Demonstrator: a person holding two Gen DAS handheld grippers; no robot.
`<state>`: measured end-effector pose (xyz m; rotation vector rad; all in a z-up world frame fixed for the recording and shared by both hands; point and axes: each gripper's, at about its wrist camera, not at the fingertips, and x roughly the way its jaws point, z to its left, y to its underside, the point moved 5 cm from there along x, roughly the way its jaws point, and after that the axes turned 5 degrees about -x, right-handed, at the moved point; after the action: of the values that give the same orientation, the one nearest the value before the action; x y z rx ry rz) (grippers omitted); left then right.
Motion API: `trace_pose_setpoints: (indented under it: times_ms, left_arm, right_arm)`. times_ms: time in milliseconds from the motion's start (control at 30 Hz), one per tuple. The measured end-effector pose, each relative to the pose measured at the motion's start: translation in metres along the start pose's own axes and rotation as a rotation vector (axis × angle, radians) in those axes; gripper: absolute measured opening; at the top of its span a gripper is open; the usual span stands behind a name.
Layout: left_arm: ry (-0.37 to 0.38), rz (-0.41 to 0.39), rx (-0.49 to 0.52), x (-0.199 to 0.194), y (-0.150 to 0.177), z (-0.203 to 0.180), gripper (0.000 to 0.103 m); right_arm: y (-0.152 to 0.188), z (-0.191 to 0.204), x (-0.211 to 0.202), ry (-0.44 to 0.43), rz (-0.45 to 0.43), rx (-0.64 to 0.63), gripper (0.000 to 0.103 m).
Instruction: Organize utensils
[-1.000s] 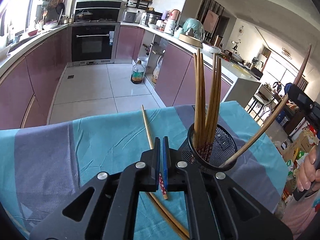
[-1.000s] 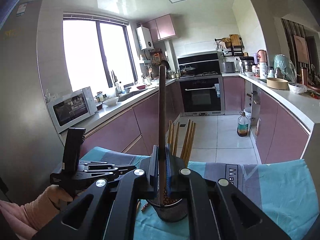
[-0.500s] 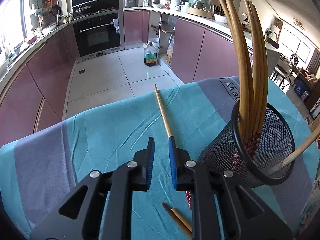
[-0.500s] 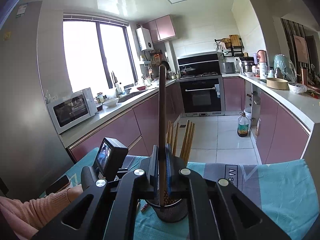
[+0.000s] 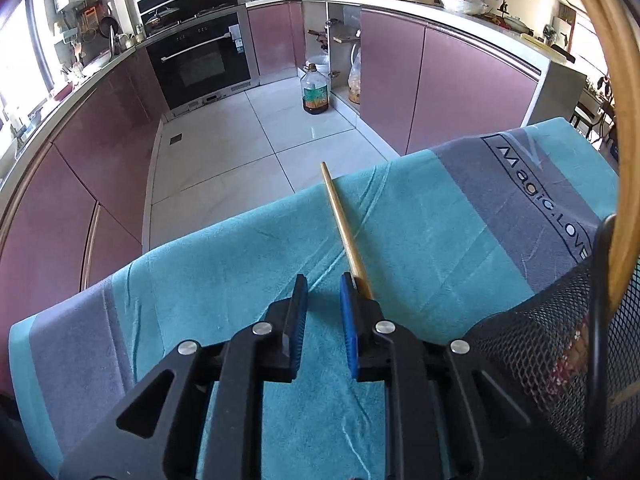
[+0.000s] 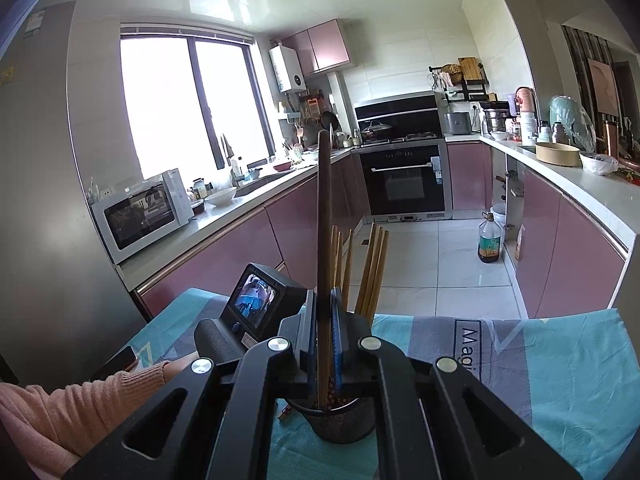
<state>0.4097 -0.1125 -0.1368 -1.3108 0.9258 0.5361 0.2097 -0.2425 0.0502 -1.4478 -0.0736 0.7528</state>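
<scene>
Presently, left gripper [image 5: 323, 292] hangs with jaws apart over the cloth [image 5: 420, 240] at lower centre, a chopstick [image 5: 345, 232] beside its right finger. Right gripper [image 6: 322, 312] clamps a dark chopstick [image 6: 323, 216] upright above the mesh holder [image 6: 344, 420], lower centre.

Slim golden bamboo chopstick [image 5: 345, 229] lying flat on teal cloth; black wire-mesh cup [image 6: 344, 420] upright, holding several brown wooden chopsticks [image 6: 374, 268] standing.
</scene>
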Motion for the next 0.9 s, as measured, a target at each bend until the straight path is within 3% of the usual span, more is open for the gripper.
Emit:
trace_pose_setpoints:
  times_ms: [167,233,300,567,633,767,833,900]
  left_arm:
    - [0.001,-0.003,-0.005,0.008,-0.005,0.001,0.016]
    - [0.004,-0.004,-0.008,0.008,-0.005,0.001,0.003]
    - [-0.010,-0.008,-0.018,0.005,0.003,0.005,0.000]
    - [0.017,0.002,-0.019,0.000,0.007,0.001,0.001]
    - [0.026,-0.001,-0.028,0.003,0.005,0.004,0.009]
    - [0.071,-0.011,-0.029,0.005,0.004,0.005,0.016]
    - [0.057,-0.019,-0.029,0.004,0.006,0.008,0.029]
    - [0.041,-0.026,-0.016,0.004,0.008,0.008,0.036]
  right_arm:
    - [0.001,-0.001,0.006,-0.002,0.008,0.009,0.005]
    - [0.001,0.000,0.007,0.003,0.010,0.004,0.005]
    - [0.001,0.001,0.007,0.003,0.011,0.001,0.005]
    - [0.002,0.002,0.007,0.005,0.011,0.000,0.005]
    - [0.002,0.002,0.007,0.002,0.012,0.004,0.005]
    - [0.003,-0.001,0.007,0.001,0.010,0.011,0.005]
    - [0.004,-0.002,0.007,0.002,0.010,0.012,0.005]
    - [0.004,-0.003,0.007,0.006,0.008,0.010,0.005]
